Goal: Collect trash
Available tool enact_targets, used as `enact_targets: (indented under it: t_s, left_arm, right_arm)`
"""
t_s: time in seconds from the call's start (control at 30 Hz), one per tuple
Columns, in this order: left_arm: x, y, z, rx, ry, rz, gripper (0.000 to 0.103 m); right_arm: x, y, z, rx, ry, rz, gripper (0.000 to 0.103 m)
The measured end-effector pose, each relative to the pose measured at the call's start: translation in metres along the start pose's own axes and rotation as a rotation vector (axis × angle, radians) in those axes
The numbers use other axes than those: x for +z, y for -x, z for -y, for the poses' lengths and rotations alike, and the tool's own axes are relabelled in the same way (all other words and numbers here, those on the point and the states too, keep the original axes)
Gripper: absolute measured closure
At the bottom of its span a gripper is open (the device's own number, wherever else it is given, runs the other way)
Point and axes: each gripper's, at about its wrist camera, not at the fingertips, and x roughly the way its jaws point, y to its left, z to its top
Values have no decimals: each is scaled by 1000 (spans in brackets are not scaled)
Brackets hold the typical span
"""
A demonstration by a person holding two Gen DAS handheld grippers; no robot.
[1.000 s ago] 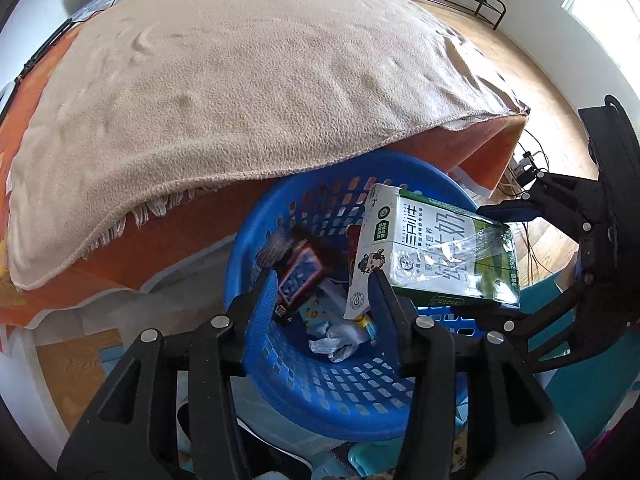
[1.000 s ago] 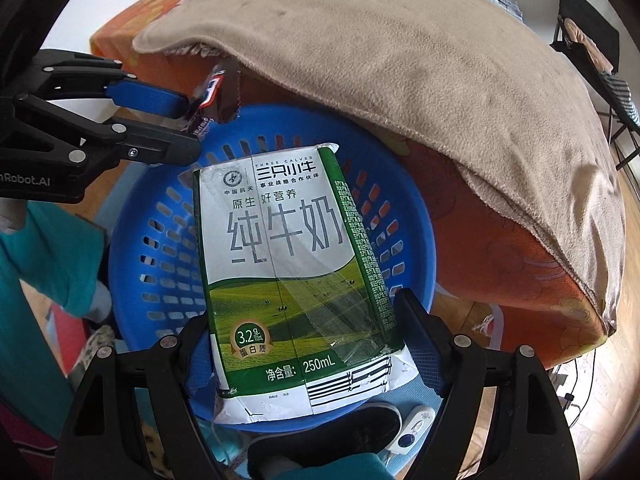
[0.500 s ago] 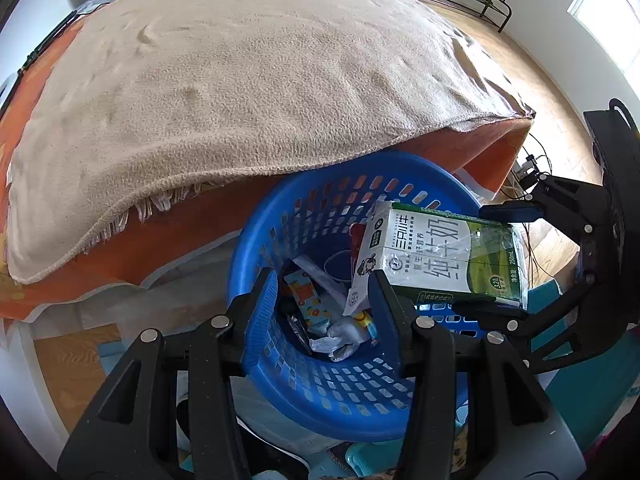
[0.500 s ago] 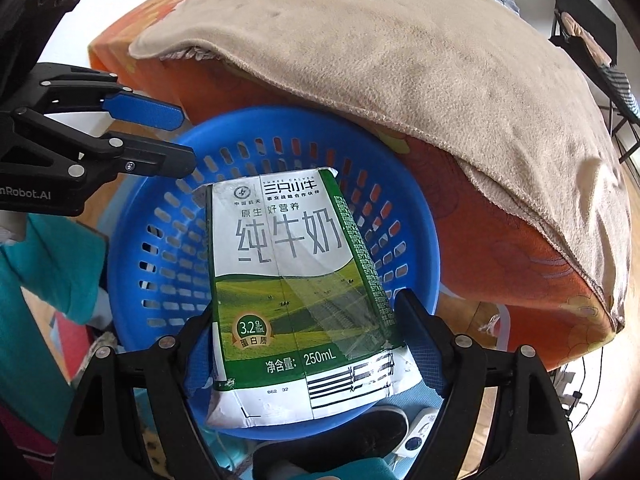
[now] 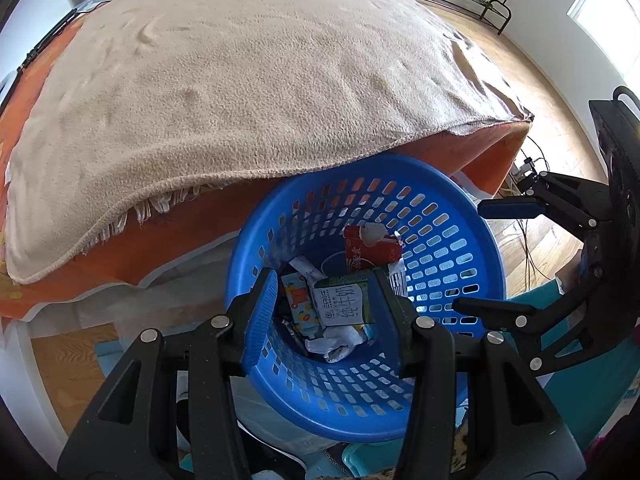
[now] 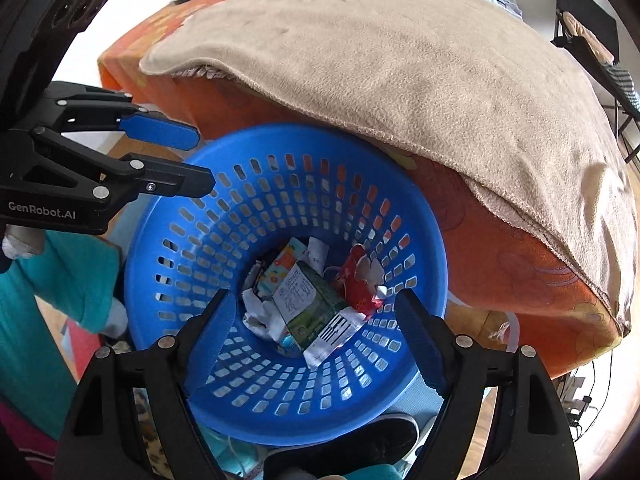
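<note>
Your right gripper (image 6: pixel 316 316) hangs over the blue basket (image 6: pixel 424 240) with its jaws spread wide and nothing between the pads — the green-and-white milk carton (image 6: pixel 310 304) lies below it, at the bottom of the basket, tilted among crumpled paper and a torn red wrapper (image 6: pixel 362 284). Your left gripper (image 5: pixel 324 300) points down over the same basket from the other side, jaws partly apart and empty; the carton (image 5: pixel 342 300) shows in the gap between them, down on the heap and clear of the pads. The basket stands on the floor just beside the orange-covered bed, its far rim tucked under the overhanging edge of the beige blanket (image 6: pixel 420 60).
</note>
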Motion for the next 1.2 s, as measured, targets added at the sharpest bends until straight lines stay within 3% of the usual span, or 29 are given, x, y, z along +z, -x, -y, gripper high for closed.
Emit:
enact_targets:
  t_s: [0.37,0.47,0.8,0.97,1.03,1.2]
  left_arm:
    - [15,21,-12,-5,63,71,55]
    - [22,35,-17,-15,91,118,40]
    - [47,82,-17,7,102,277,39]
    - [58,104,-14,44,85,363,30]
    - [62,113,-13,59,82,398,21]
    - [69,131,-15,85,85,459,16]
  right_arm:
    - [4,11,14,6,-68,29,21]
    - [7,17,15,-6,-80,43,21]
    - [19,52,24,-63,-115,169,21]
    - [29,67,33,-65,-145,227,21]
    - [35,72,36,-65,-154,243,21]
    - [50,85,43,-64,-174,289,21]
